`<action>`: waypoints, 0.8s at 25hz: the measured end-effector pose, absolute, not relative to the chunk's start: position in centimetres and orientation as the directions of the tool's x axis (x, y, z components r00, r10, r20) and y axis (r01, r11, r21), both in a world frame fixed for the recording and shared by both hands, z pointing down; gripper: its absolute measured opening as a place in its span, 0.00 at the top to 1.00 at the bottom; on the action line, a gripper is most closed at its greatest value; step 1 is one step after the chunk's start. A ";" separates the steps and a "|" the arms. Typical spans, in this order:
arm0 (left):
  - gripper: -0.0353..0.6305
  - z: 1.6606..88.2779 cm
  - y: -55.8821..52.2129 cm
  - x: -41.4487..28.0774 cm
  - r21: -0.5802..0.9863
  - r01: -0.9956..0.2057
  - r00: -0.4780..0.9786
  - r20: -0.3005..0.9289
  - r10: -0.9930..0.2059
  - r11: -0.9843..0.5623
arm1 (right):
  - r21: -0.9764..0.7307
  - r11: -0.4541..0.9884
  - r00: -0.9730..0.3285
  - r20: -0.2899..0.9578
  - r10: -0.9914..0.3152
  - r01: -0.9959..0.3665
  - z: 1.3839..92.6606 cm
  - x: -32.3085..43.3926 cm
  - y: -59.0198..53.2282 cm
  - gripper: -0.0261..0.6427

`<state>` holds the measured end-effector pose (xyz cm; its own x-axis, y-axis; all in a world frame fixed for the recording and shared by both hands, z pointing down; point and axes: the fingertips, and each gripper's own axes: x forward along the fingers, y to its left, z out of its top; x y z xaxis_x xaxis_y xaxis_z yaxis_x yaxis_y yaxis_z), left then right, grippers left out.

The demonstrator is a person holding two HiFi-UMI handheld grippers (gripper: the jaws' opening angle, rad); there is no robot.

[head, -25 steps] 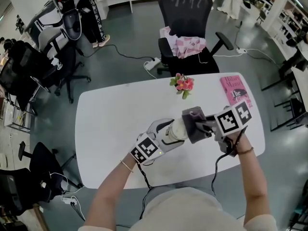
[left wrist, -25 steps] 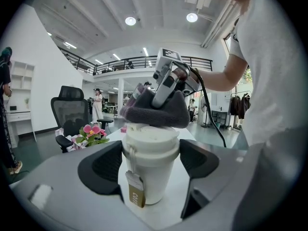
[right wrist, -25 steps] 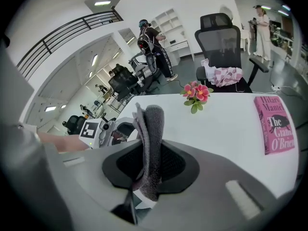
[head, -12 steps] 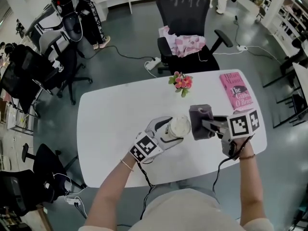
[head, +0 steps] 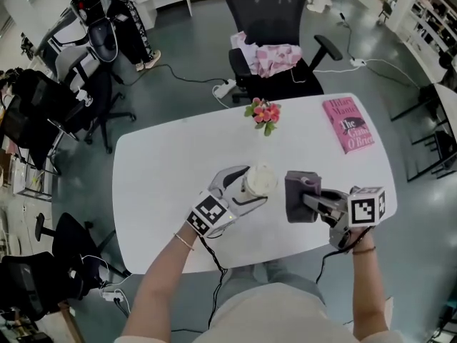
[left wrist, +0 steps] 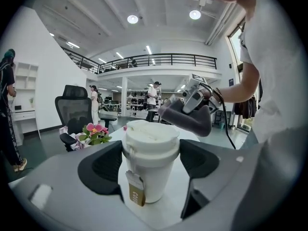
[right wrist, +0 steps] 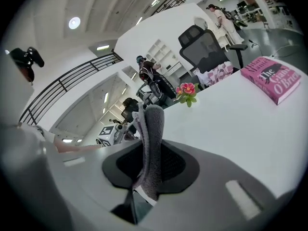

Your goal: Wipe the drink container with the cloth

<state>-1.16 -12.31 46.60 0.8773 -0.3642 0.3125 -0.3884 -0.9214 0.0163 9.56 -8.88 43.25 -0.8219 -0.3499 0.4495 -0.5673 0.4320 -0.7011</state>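
Drink container [head: 258,180], a white paper cup with a white lid [left wrist: 151,134] and a small tag [left wrist: 136,194] hanging down its front, sits upright between the jaws of the left hand-held gripper [head: 241,190]. In the left gripper view both dark pads press against the cup's sides just under the lid rim, so that hand-held gripper is pinching the cup. The cup is over the near middle of the white counter [head: 164,170]; whether its base rests on the surface cannot be told

The right hand-held gripper [head: 311,199] is pressed together on a grey cloth [head: 300,196]. In the right gripper view the cloth stands up as a folded strip squeezed between the two pads, its top edge poking above them and a pale hem showing below. In the head view the cloth is just beside the cup on the person's right, with a narrow gap of counter between them, so the two are not touching. The left gripper view shows the same cloth beyond the cup and off to one side, level with the lid

Farther back on the counter lie a pink book [head: 348,123] near the far right edge and a small bunch of pink flowers [head: 262,111] at the far middle edge. Behind the counter stands a black office chair [head: 275,20] with a pink patterned garment [head: 270,58] on its seat
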 end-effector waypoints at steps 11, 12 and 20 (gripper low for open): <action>0.38 46.4 -12.1 -1.1 0.014 -0.420 0.868 0.297 -0.397 -0.907 | -0.782 0.473 -0.913 0.319 -0.256 -0.406 49.1 5.8 -4.0 0.86; 0.38 46.4 -12.1 -1.1 0.013 -0.423 0.868 0.295 -0.400 -0.906 | -0.788 0.474 -0.918 0.309 -0.247 -0.393 49.5 5.5 -3.7 0.86; 0.38 46.5 -12.3 -1.2 0.013 -0.439 0.864 0.282 -0.418 -0.898 | -0.823 0.485 -0.955 0.234 -0.183 -0.294 51.4 2.6 -2.2 0.86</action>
<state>-1.17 -12.25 46.45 0.8636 -0.4180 0.2818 -0.4391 -0.8983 0.0130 2.63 -2.21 51.43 -0.9549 -0.1831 0.2337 -0.2945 0.4853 -0.8232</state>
